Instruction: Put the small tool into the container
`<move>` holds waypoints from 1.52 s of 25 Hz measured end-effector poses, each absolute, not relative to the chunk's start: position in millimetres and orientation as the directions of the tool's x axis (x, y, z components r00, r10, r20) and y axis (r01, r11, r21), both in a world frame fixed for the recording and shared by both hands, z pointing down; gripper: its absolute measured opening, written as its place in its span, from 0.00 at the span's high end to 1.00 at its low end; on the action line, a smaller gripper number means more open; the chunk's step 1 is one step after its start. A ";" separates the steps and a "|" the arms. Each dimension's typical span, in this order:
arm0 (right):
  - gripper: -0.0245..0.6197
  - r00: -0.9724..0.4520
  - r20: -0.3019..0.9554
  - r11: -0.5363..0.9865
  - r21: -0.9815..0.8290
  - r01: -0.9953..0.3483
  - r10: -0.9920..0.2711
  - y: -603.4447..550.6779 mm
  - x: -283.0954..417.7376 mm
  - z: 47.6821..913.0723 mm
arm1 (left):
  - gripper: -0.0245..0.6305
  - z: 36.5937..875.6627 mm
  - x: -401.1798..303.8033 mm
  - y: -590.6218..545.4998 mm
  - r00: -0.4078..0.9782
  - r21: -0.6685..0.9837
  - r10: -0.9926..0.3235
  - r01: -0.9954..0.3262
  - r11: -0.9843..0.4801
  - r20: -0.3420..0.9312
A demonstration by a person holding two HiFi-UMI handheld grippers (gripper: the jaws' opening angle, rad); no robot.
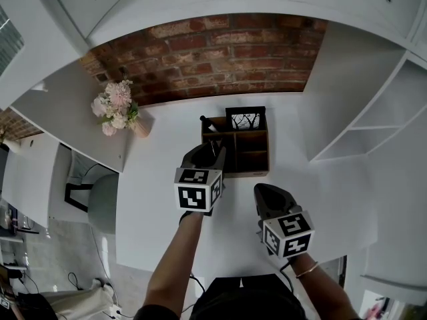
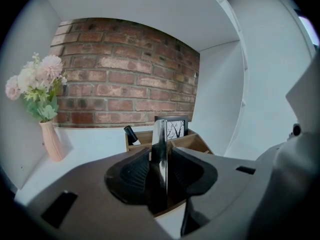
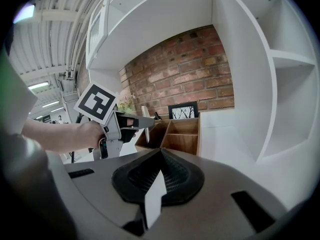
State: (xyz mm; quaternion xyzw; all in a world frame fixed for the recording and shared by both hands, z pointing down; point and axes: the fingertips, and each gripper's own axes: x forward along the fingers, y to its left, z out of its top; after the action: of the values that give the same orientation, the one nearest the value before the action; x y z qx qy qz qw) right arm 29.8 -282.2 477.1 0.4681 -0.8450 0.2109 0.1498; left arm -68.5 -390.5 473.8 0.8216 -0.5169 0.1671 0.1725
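The small tool (image 2: 160, 144) is a flat, shiny metal strip. It stands upright between the jaws of my left gripper (image 2: 161, 156), and the pads look slightly off it, so the gripper is open. That gripper (image 1: 210, 153) hangs over the left front of the wooden container (image 1: 248, 173), a desk organizer with several open compartments. The right gripper view shows the tool (image 3: 145, 121) sticking out above and below the left gripper (image 3: 120, 124), just left of the container (image 3: 180, 141). My right gripper (image 1: 267, 193) is shut and empty, low over the table to the container's right front.
A black object (image 1: 207, 124) leans out of the container's back-left compartment, and a small picture frame (image 1: 245, 119) stands at its back. A pink vase of flowers (image 1: 120, 109) stands far left by the brick wall. White shelves (image 1: 373, 112) rise at the right.
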 end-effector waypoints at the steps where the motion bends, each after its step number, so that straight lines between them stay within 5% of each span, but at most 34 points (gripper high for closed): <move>1: 0.95 -0.517 0.450 0.474 -0.216 -0.854 -0.728 -282.0 29.7 477.1 | 0.78 474.7 -68.9 -389.6 0.409 0.114 -0.792 -0.908 -0.403 0.454; 22: 0.95 -0.512 0.447 0.483 -0.186 -0.856 -0.734 -264.7 21.9 471.8 | 0.75 493.9 -87.4 -312.4 0.383 0.173 -0.782 -0.923 -0.344 0.491; 38: 0.95 -0.475 0.436 0.464 -0.140 -0.875 -0.764 -236.0 23.3 460.8 | 0.84 488.1 -95.7 -247.2 0.398 0.197 -0.779 -0.917 -0.346 0.484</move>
State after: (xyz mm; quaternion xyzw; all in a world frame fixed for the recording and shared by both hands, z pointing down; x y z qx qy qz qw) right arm 23.3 -236.0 460.8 0.4872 -0.8409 0.1749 0.1580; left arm -95.7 -247.2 488.1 0.8057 -0.5263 0.1546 0.2235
